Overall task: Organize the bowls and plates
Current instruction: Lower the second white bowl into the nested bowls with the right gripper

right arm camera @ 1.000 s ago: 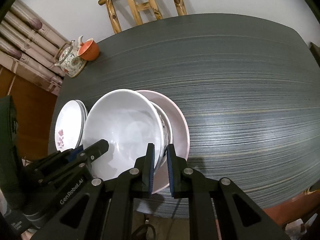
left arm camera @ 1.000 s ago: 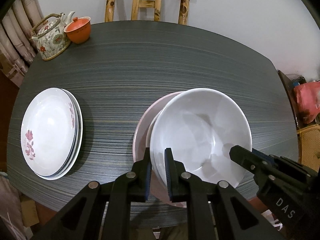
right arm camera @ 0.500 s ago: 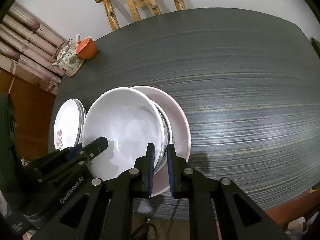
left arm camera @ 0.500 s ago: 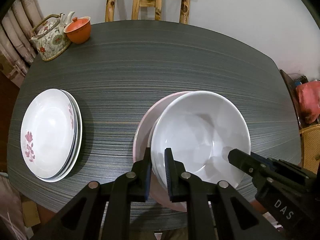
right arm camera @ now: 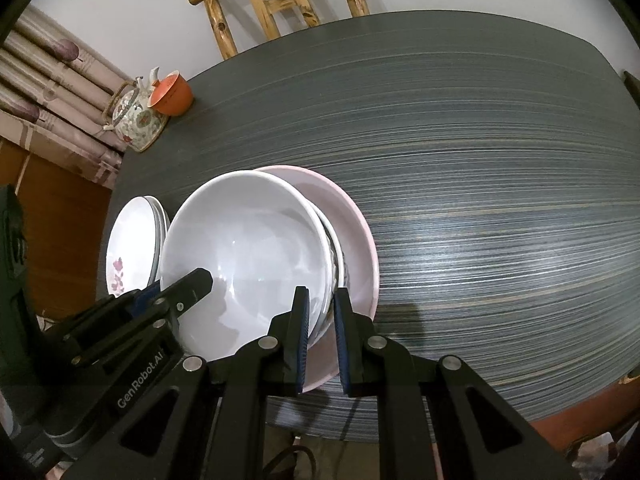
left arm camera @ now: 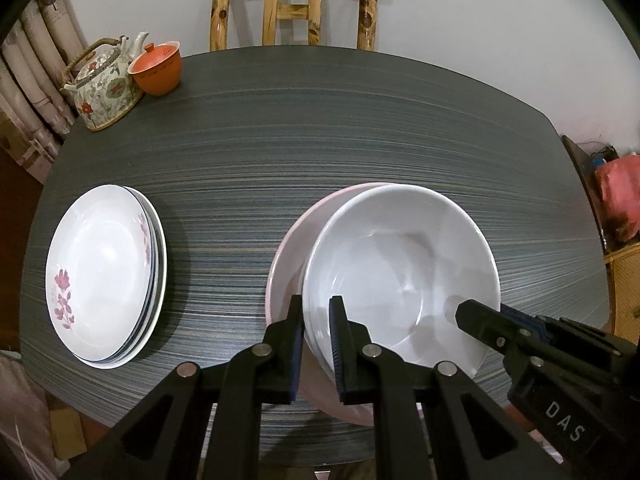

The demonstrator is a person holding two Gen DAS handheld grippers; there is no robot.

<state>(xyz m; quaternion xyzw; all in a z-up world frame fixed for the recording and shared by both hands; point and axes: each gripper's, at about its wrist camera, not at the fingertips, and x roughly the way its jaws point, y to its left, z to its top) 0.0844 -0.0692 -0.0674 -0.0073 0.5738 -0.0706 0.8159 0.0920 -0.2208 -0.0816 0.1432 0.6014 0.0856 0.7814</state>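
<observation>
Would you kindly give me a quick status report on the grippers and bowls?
Left gripper and right gripper both shut on white bowl rim, opposite sides. Bowl nested over pink plate. Plate stack to the left, nothing in the way.

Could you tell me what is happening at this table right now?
A person holds a gripper in each hand. The left gripper and right gripper each pinch an opposite rim of the white bowl, which sits over the pink plate. A stack of flowered plates sits beside it.
</observation>
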